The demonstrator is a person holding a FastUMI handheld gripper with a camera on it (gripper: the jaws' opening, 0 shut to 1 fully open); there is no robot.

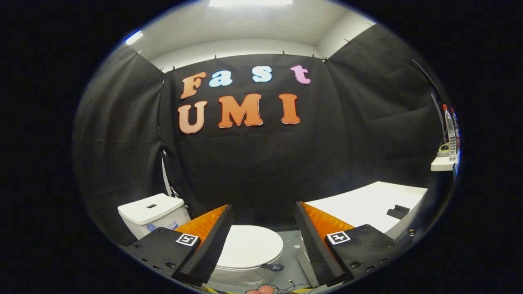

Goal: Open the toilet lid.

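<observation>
Nearest the lens, the tool (pixel 261 241) has its two fingers (pixel 208 249) spread wide apart, gripping nothing, with open air between them. A fingertip of the person's hand (pixel 261 290) peeks in just below them.

Between the fingers and a little beyond their tips sits the toilet lid (pixel 249 247), white, oval and lying flat and closed on the bowl. Its left side is hidden behind the left finger. The fingers are not touching it. A small dark tag (pixel 276 267) sits at the lid's near right edge.

Behind the lid and off to the left stands the white tank (pixel 153 214), with a rectangular opening in its top, partly covered by the left finger's body. The grey floor (pixel 292 249) shows to the right of the bowl, with thin cables (pixel 286 286) lying on it near the fingers.

Further right, beyond the right finger, a white tabletop (pixel 367 204) carries a small dark object (pixel 397 211). Farther right again, a small white shelf (pixel 443 163) holds a clear bottle (pixel 450 130). Black cloth (pixel 261 171) hangs behind it all.
</observation>
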